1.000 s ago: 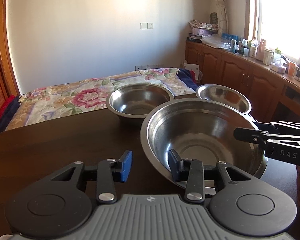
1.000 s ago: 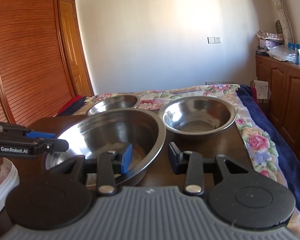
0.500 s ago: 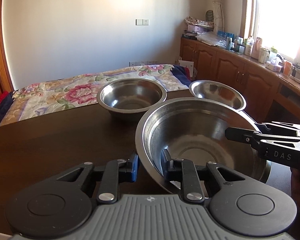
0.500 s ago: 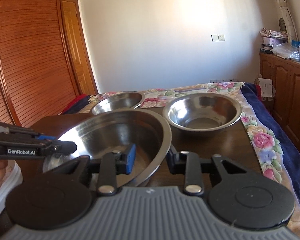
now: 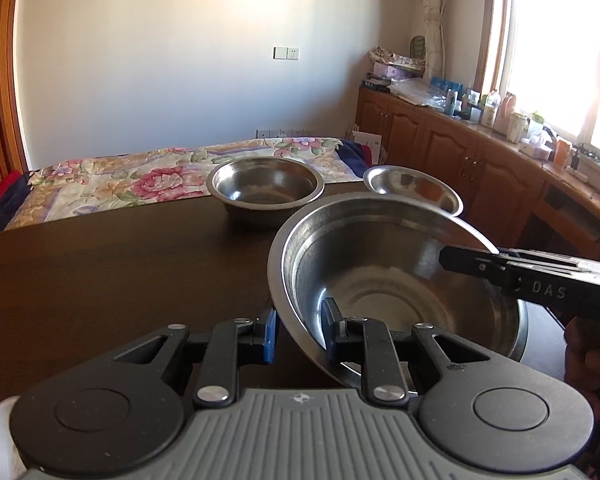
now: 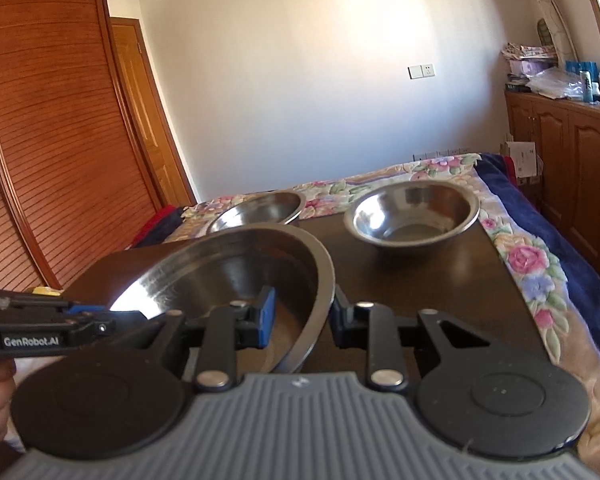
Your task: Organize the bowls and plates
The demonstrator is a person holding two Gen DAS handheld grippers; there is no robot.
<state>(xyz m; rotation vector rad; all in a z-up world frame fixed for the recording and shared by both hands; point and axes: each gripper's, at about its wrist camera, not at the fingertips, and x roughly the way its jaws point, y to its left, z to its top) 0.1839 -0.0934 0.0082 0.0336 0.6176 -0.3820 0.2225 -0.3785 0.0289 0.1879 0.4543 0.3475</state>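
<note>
Both hand-held grippers (image 5: 296, 334) (image 6: 302, 316) straddle (opposite rims) large bowl (image 5: 384, 276).

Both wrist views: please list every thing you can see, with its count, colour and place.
large stainless steel bowl: 1, silver, nearest on the table, rim between both grippers' fingers
medium stainless steel bowls: 2, silver, far part of the table, apart from each other
dark wooden table: 1, dark brown, under all bowls
floral bedspread: 1, pink and cream, on the bed behind the table
wooden cabinets: one row, brown, along the window wall, with bottles on top
slatted wooden door: 1, reddish brown, left wall
left gripper: 1, black with blue pads, on the large bowl's left rim
right gripper: 1, same colours, on its right rim
</note>
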